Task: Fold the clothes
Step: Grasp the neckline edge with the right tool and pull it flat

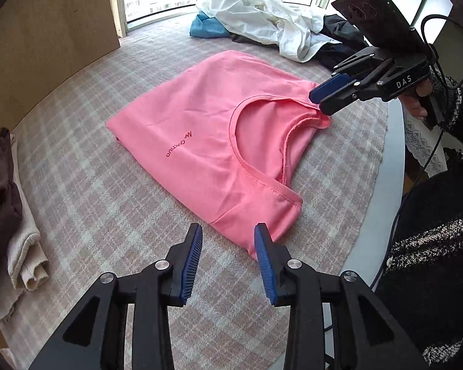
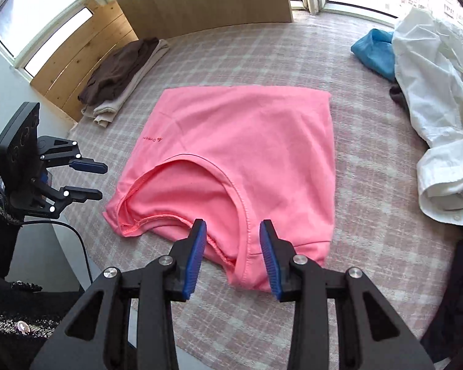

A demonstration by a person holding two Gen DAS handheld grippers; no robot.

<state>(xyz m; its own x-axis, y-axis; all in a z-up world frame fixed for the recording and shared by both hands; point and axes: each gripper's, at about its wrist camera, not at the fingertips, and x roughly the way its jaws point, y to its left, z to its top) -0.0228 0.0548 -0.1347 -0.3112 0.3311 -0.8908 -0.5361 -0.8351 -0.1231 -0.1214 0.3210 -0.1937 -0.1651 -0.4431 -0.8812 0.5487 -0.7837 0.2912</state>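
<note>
A pink T-shirt (image 1: 206, 129) (image 2: 247, 141) lies flat on the plaid cloth with its sides folded in. Its neckline faces both grippers. My left gripper (image 1: 229, 231) is open just in front of the near shoulder corner, and its right finger touches or overlaps that corner. In the right wrist view the left gripper (image 2: 103, 182) hovers open off the shirt's left edge. My right gripper (image 2: 233, 226) is open and straddles the other shoulder strip beside the neckline. Pink fabric lies between its fingers. From the left wrist view the right gripper (image 1: 317, 101) sits at the collar corner.
A crumpled white shirt (image 1: 262, 15) (image 2: 441, 92), a blue garment (image 1: 205, 26) (image 2: 375, 51) and dark clothes are piled at the far side. A folded brown and beige stack (image 1: 3, 191) (image 2: 120, 71) lies by the wooden panel. The table's rim (image 1: 395, 160) curves near a person's tweed sleeve (image 1: 432, 246).
</note>
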